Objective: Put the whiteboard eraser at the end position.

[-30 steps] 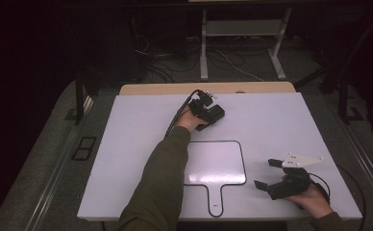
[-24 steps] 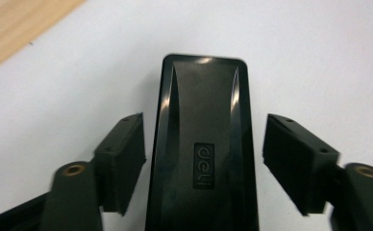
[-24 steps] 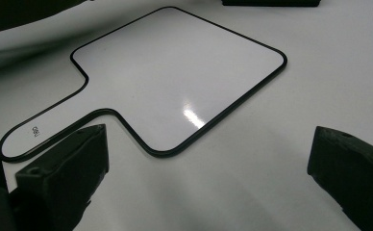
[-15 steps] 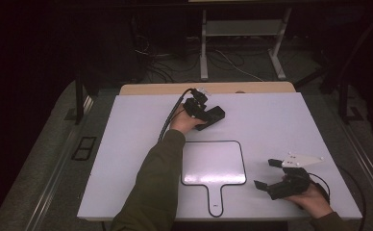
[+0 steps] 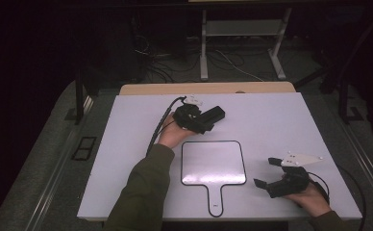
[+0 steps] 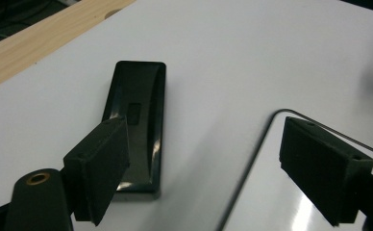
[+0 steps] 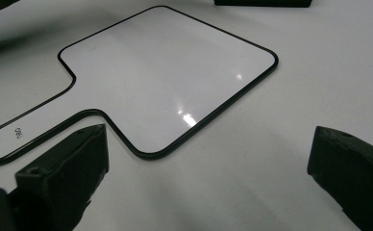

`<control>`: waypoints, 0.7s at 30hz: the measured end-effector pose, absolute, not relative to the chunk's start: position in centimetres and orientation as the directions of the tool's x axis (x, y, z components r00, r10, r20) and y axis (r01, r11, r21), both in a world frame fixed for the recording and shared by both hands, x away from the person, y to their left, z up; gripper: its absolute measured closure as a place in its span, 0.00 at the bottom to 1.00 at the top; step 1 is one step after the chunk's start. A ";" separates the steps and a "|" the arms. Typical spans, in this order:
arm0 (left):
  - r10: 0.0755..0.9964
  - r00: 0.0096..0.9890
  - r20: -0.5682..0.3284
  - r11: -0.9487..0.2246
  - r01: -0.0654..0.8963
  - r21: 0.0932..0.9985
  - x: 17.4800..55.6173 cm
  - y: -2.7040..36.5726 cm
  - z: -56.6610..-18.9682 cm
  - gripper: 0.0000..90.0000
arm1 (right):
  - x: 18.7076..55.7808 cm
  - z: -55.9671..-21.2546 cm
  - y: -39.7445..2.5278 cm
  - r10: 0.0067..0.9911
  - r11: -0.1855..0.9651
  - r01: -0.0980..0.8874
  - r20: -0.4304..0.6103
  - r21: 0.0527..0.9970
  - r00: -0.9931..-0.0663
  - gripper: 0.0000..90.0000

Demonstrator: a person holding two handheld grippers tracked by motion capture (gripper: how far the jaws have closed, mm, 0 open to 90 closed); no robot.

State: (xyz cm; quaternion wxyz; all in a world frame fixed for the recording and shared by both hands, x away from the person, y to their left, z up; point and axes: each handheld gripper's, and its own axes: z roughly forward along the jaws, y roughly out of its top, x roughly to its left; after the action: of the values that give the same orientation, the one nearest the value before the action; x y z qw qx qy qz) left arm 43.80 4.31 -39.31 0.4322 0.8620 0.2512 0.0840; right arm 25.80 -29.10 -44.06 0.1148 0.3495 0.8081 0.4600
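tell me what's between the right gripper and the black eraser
The whiteboard paddle lies flat on the table between the right gripper and the black eraser in the high view; the left gripper hovers by the eraser with its jaws open.

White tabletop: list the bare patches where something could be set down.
The white tabletop is bare left of the person's sleeve, and across the far right corner beyond the right gripper. Crowded: the middle, with the black-rimmed handled whiteboard, small black rectangular eraser and left gripper.

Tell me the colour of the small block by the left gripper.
Glossy black block, best in the left gripper view.
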 end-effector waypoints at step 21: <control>0.527 0.845 -0.090 -0.425 0.354 0.833 36.2 10.2 -39.6 0.12 | 26.5 -44.3 -29.1 0.663 0.330 0.450 0.136 0.830 -0.736 0.00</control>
State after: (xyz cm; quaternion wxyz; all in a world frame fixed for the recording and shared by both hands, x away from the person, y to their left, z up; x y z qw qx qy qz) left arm 36.19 10.17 -39.58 0.4674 0.8391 0.2626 0.0925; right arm 26.50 -29.10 -44.34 0.1146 0.3447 0.8073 0.4651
